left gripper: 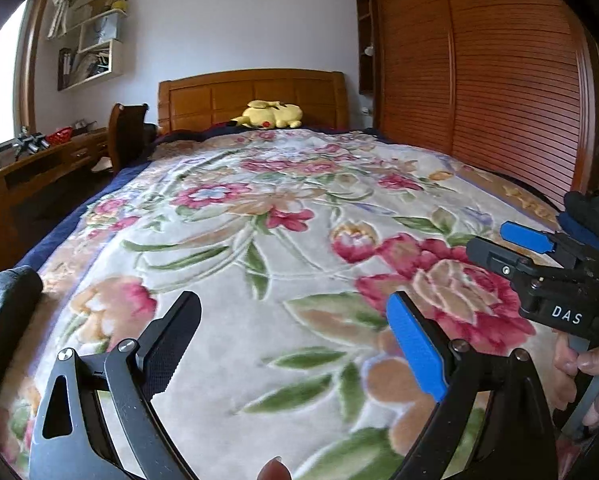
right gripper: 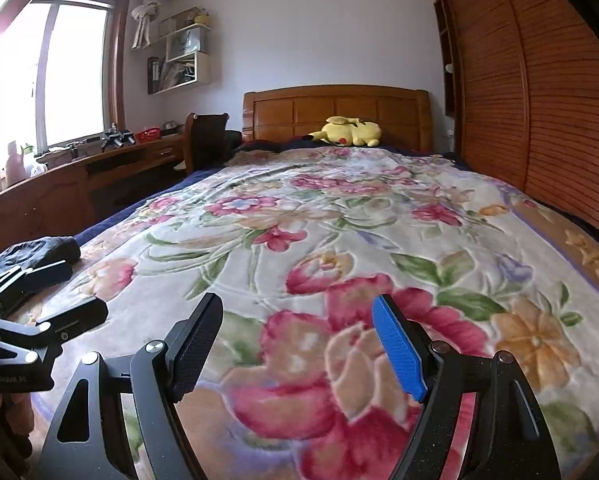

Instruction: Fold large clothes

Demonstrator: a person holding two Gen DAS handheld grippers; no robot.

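Your left gripper [left gripper: 295, 316] and your right gripper [right gripper: 297, 318] both hang over the near end of the bed with their fingers spread wide and nothing between them; each looks out over the floral blanket [left gripper: 235, 216] toward the wooden headboard [left gripper: 255, 96] and the yellow plush toy [left gripper: 273, 114] at the far end. The only thing here that looks like clothing is the dark garment [left gripper: 7, 300], bunched in a heap at the near left edge of the bed, just beside your left gripper and well apart from your right one. How large it is you cannot tell, since most of it runs out of view. Expect it to be soft and limp, with no stiffness to help you: it will sag from wherever you pinch it, and a heavier fabric would drag on the plush blanket rather than slide. I would take it by an edge or a seam, such as a hem, waistband or shoulder, one gripper at each end, because a pinch into the middle of the heap will likely catch several layers at once. Close firmly; thin cloth slips out of a loose pinch.
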